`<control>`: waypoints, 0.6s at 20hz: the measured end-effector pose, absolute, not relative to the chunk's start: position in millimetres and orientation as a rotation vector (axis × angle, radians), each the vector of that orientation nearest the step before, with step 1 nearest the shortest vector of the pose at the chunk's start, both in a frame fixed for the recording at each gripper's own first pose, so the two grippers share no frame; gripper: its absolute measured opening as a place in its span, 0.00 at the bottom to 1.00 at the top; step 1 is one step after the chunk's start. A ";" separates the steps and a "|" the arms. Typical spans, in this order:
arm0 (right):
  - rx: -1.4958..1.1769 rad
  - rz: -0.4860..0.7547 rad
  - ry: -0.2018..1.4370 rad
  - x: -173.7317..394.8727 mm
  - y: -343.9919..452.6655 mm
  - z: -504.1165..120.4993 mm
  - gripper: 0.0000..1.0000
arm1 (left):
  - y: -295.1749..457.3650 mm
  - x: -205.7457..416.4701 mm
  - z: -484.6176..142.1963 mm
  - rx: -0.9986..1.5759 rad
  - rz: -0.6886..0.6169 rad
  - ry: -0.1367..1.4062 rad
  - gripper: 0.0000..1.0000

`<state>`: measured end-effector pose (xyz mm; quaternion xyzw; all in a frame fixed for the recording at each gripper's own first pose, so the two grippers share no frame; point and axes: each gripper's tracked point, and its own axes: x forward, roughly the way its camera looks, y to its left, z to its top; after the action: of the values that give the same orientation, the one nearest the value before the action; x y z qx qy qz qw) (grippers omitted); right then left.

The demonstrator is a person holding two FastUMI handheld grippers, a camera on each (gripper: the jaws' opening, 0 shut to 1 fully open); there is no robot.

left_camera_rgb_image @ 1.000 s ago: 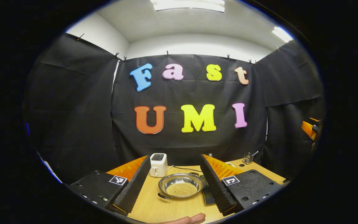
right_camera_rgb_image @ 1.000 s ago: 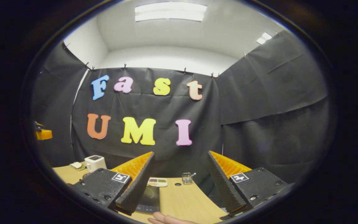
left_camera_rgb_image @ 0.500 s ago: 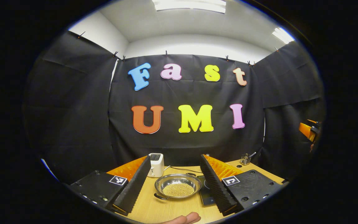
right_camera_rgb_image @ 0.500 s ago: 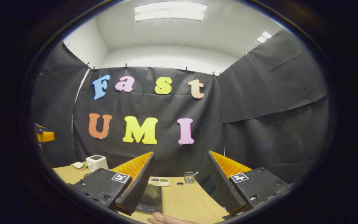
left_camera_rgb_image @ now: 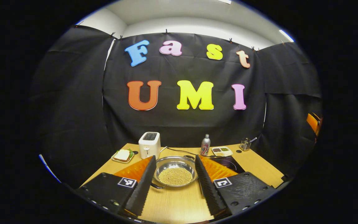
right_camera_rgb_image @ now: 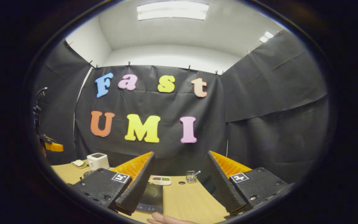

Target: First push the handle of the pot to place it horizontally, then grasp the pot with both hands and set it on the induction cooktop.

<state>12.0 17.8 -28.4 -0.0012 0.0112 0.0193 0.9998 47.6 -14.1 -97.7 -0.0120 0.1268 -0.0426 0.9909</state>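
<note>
A steel pot [left_camera_rgb_image: 175, 171] full of small yellow beans sits on the wooden table [left_camera_rgb_image: 172, 205]. One black handle [left_camera_rgb_image: 156, 186] points near-left, the other [left_camera_rgb_image: 190, 156] far-right. My left gripper [left_camera_rgb_image: 174, 158] is open, with the pot lying ahead between its two fingers and not touched. The black induction cooktop [left_camera_rgb_image: 228, 162] lies just right of the pot. In the right gripper view the cooktop [right_camera_rgb_image: 151, 196] shows partly behind the left finger. My right gripper [right_camera_rgb_image: 180, 154] is open and holds nothing.
A white toaster [left_camera_rgb_image: 149, 144], a sandwich plate [left_camera_rgb_image: 122, 155], a bottle [left_camera_rgb_image: 205, 145], a small snack tray [left_camera_rgb_image: 222, 151] and a utensil holder [left_camera_rgb_image: 245, 143] line the table's far side. A hand [right_camera_rgb_image: 166, 219] shows at the bottom of the right gripper view.
My left gripper has tipped down and moved toward the pot, which now lies between its fingers; more of the table shows. The right gripper has hardly moved.
</note>
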 end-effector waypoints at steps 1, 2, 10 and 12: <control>-0.006 0.039 0.027 12.5 18.2 -31.7 1.00 | -14.8 50.0 -108.3 -0.020 -0.085 0.277 0.40; -0.008 0.038 0.032 13.7 18.4 -34.0 1.00 | -11.8 51.7 -114.7 -0.016 -0.076 0.298 0.40; -0.015 0.043 0.060 19.4 21.1 -48.3 1.00 | -5.1 75.7 -190.8 0.022 -0.030 0.515 0.05; -0.018 0.046 0.066 22.2 21.5 -51.5 1.00 | -10.1 81.4 -211.4 -0.015 -0.039 0.579 0.04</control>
<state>22.2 21.5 -51.5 -0.0092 0.0331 0.0228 0.9991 81.4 -10.1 -211.4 -0.0075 0.2854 -0.0193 0.9582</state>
